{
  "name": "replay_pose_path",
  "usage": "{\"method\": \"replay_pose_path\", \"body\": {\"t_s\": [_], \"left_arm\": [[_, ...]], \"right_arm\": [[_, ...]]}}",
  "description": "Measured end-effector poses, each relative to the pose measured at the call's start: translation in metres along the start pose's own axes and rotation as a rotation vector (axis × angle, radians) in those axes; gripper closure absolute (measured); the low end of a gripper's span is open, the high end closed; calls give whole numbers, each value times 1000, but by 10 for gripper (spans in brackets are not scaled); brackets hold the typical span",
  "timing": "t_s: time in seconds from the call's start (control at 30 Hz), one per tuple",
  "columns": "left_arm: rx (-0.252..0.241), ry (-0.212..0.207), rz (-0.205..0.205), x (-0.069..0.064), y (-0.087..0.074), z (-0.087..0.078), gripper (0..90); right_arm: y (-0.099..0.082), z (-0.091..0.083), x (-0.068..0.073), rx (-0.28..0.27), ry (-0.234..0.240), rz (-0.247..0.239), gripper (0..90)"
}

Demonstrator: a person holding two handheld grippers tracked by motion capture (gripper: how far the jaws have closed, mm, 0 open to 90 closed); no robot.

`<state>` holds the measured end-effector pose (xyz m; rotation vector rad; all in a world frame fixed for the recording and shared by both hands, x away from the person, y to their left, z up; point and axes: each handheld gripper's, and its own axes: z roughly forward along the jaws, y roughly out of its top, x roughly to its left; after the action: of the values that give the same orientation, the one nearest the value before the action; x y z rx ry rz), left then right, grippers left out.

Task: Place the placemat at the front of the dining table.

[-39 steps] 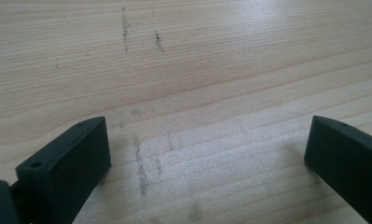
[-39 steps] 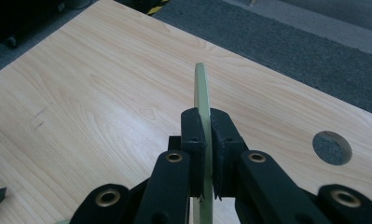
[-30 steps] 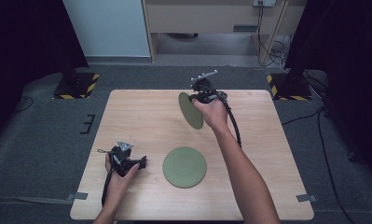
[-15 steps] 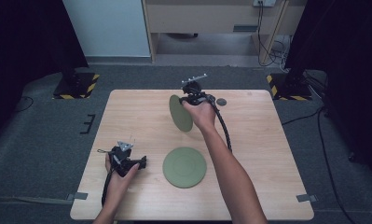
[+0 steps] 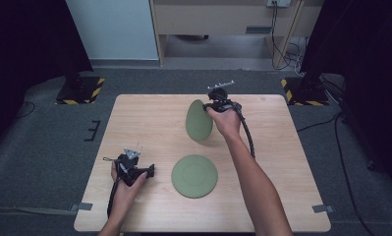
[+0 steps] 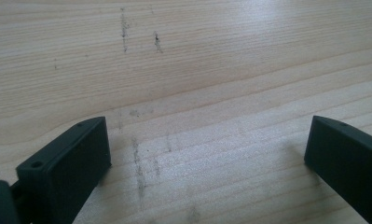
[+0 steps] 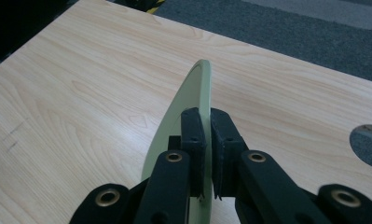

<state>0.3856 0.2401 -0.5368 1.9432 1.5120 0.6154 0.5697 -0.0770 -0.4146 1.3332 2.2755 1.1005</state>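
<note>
Now my right gripper [image 7: 206, 154] is clamped on the rim of a green plate [image 7: 193, 100]; in the right gripper view the two black pads press on it from both sides, and the plate stands on its edge between them, thin side toward the camera. From the high view I see the same held plate [image 5: 199, 120] hanging below and to the left of my right hand [image 5: 226, 120], over the far middle part of the desk [image 5: 149, 123]. Its flat face is nearly upright and a little tilted, and I cannot tell if its low edge touches the wood already.

Going outward from this gripper, the thing that matters is the second green plate [image 5: 194, 175]. It lies flat on the desk, on the near side, almost straight toward me from the held plate and well apart from it. So I judge that the coming move goes toward the near side and down, and that the held plate must turn from upright to flat before it can be set on the other one or beside it.

My left gripper [image 5: 134, 169] rests at the near left, just beside the flat plate on its left. Its jaws stand apart with bare wood between them, as the left gripper view shows. That hand is nearer to the flat plate, but it holds nothing.
</note>
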Motion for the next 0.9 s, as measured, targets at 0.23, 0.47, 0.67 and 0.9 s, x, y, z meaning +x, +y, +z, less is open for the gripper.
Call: {"method": "replay_pose_path", "body": {"t_s": [0.23,0.47,0.67,0.9], "left_arm": [[0,0,0,0,0,0,0],[1,0,1,0,0,0,0],[1,0,1,0,0,0,0],[-1,4,-2,0,0,0,0]], "right_arm": [[-11,1,-15,8,-15,18,856],[-22,-3,-21,-5,-11,42,856],[-28,-4,-27,3,-28,44,856],[-34,2,-37,10,-32,57,855]]}}
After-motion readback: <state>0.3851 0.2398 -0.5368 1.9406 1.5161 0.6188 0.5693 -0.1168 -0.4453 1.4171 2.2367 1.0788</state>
